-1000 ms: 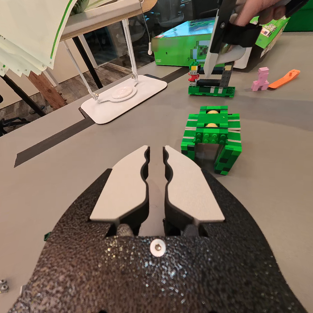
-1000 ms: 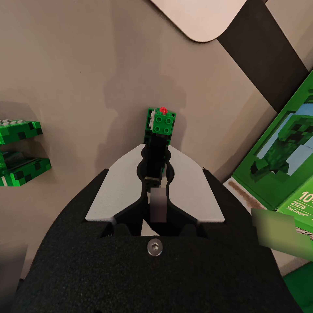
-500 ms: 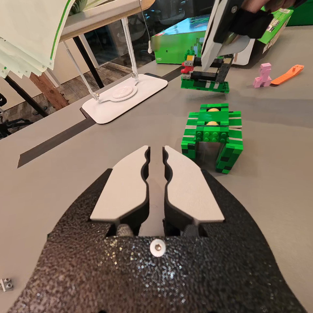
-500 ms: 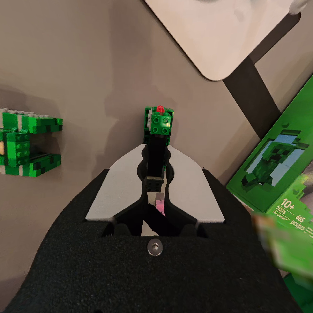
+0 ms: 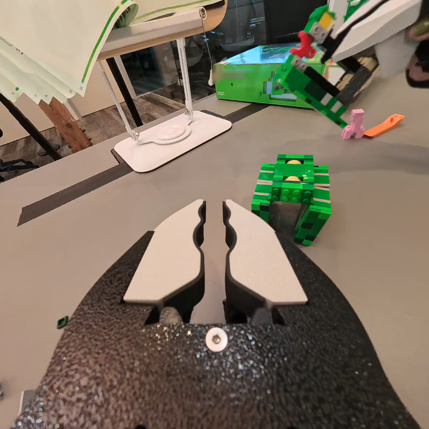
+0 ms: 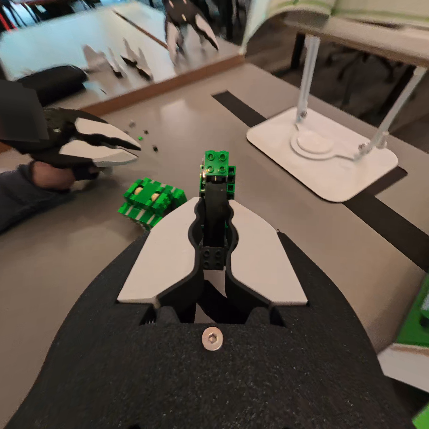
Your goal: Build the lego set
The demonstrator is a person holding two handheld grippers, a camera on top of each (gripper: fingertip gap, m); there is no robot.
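Note:
My right gripper (image 6: 214, 209) is shut on a black-and-green Lego assembly (image 6: 217, 169) and holds it in the air, clear of the grey table (image 6: 69, 267). In the left wrist view that assembly (image 5: 311, 79) hangs tilted at the upper right, with a red part on it, in the right gripper (image 5: 334, 44). A green arch-shaped Lego build (image 5: 292, 197) stands on the table just right of my left gripper (image 5: 214, 204); it also shows in the right wrist view (image 6: 151, 204). The left gripper is empty with a narrow gap between its fingers, and shows at the left of the right wrist view (image 6: 135, 152).
A green Lego box (image 5: 243, 79) lies at the back. A white stand base (image 5: 171, 141) carries the paper instructions (image 5: 46, 46). A pink figure (image 5: 354, 125) and an orange separator tool (image 5: 383, 127) lie at the far right. Small loose pieces (image 6: 144, 137) lie beyond the left gripper. Some 20 centimeters of space lies between my two pairs of fingers.
The right gripper has lifted the black-and-green assembly off the table and tilted it. Its view swung from looking down to looking across the table. The left gripper has barely moved.

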